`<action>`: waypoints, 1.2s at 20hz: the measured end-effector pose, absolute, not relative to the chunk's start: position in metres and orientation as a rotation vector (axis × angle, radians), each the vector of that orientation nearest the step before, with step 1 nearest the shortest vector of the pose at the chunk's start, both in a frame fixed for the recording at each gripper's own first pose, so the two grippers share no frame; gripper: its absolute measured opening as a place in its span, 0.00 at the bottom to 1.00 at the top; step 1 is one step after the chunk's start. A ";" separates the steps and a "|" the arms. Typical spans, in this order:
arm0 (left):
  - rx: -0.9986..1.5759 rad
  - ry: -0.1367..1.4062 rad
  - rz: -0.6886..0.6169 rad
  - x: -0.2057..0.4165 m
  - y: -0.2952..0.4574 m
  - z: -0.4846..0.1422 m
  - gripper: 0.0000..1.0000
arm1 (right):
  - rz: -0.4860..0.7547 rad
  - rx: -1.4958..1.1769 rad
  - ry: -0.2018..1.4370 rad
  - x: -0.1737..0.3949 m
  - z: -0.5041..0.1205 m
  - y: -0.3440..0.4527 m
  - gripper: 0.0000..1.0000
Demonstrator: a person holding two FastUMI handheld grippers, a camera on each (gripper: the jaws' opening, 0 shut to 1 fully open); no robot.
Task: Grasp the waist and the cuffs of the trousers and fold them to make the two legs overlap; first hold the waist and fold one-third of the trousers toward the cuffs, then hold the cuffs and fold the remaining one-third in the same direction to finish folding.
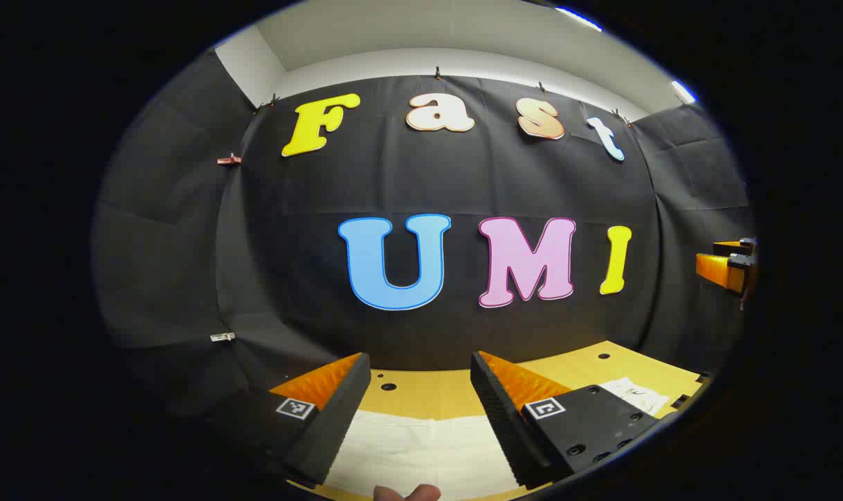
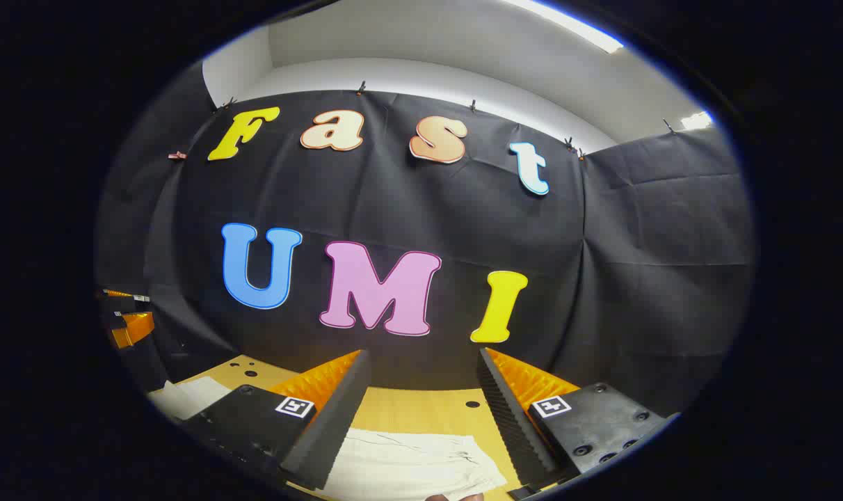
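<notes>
The left gripper [image 1: 418,396] is hovering above the desk [image 1: 428,393] with its jaws standing wide and holding nothing, and the white trousers [image 1: 421,452] are lying flat on the wooden surface directly beneath and between its fingers. In the right gripper view, the right gripper [image 2: 421,396] is likewise hanging over the desk [image 2: 421,410], jaws spread wide and empty, with a wrinkled end of the trousers [image 2: 414,466] showing below the gap between its fingers. Both cameras are tilting up toward the booth wall rather than down at the cloth, which suggests the grippers are being held level and raised off the garment, not yet lowered to pinch it. A fingertip [image 1: 407,492] of the person is peeking in at the bottom edge of the left gripper view, close over the fabric. Each gripper is appearing at the far margin of the other's view, so the two are sitting side by side and well apart, probably spaced to take opposite ends of the garment. Which end is waist and which is cuffs cannot be told. The wide jaws seem set in readiness for a grasp; the folding appears not yet begun, since the cloth is lying spread on the desk.
</notes>
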State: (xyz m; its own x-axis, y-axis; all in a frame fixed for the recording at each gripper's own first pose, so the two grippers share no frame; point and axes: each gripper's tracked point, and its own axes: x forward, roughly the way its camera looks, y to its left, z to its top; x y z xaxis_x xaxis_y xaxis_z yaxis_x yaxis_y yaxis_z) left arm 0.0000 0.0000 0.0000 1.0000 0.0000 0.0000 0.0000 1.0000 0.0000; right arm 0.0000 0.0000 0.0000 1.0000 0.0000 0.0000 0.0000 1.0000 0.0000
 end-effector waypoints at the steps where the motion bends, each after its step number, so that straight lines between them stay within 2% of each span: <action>1: 0.000 -0.002 -0.002 0.000 0.001 0.001 0.94 | -0.001 0.000 0.000 0.000 0.000 0.000 0.97; 18: 0.028 0.030 -0.034 0.011 0.009 -0.018 0.94 | -0.013 -0.007 0.016 0.006 -0.005 0.005 0.97; 21: 0.100 0.057 -0.086 0.009 0.017 -0.039 0.96 | -0.018 -0.015 0.023 0.005 -0.008 0.006 0.97; 24: 0.275 0.114 -0.115 0.009 0.044 -0.078 0.96 | -0.036 -0.029 0.033 0.003 -0.012 0.001 0.97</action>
